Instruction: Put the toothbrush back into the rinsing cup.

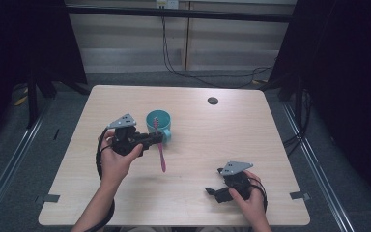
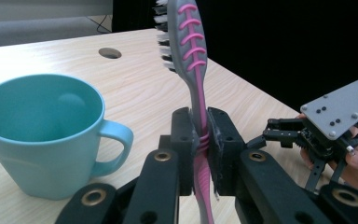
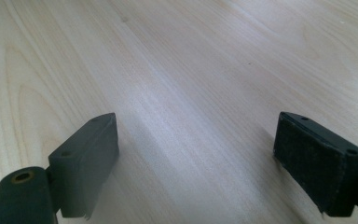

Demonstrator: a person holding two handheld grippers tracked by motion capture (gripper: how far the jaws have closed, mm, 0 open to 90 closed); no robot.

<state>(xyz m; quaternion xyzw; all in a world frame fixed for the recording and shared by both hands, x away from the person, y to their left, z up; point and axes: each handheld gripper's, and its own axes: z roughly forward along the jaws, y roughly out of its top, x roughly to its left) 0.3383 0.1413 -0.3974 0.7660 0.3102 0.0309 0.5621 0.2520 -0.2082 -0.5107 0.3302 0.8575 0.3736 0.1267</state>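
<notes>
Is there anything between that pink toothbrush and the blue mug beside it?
Nothing visible. The left tool grips the toothbrush beside the mug, with bare table between them. The mug looks empty.

A pale wood-grain bench [image 1: 198,188] with rounded corners stands on grey floor. A teal mug [image 1: 158,122] sits directly on it, left of the middle. Toward the far edge, a small round dark hole [image 1: 212,100] marks the top.
</notes>
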